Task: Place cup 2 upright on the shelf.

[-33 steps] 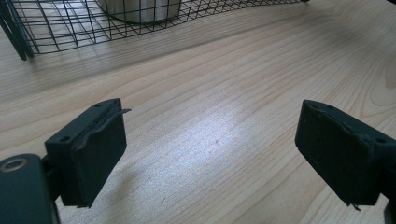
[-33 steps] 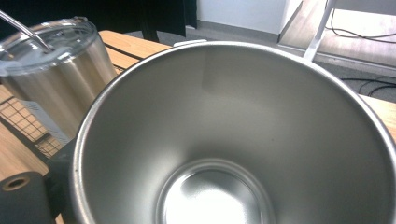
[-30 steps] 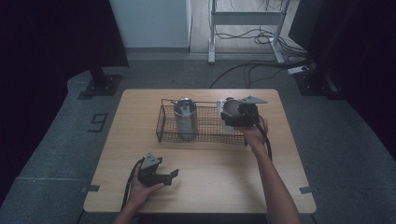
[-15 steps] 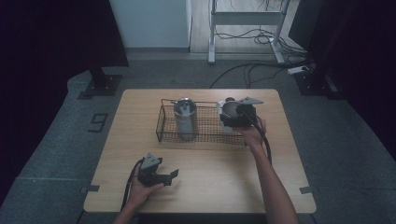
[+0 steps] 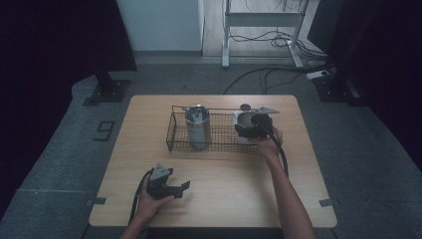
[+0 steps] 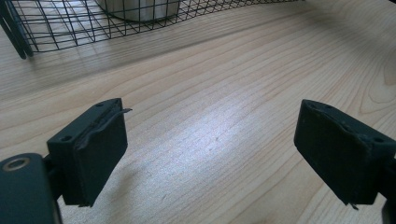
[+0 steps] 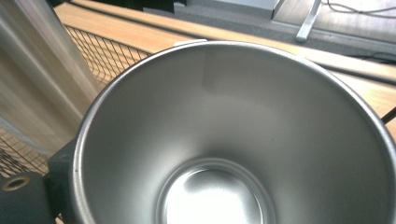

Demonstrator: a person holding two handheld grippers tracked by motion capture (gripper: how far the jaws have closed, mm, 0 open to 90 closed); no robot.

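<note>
we pinch the steel cup (image 7: 243,140) in our right gripper (image 5: 253,124); our left gripper's (image 5: 171,188) fingers (image 6: 91,149) spread over bare table (image 6: 219,107).

We can't see the right gripper's (image 5: 251,124) jaw tips, hidden behind the steel cup (image 7: 233,135); cup's rim cut off at frame edge, btm & right.

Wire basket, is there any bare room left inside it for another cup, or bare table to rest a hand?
Inside the wire basket, the mesh between the steel tumbler and the steel cup at the right gripper looks bare. The table between basket and left gripper is open. The basket's right end is crowded.
</note>
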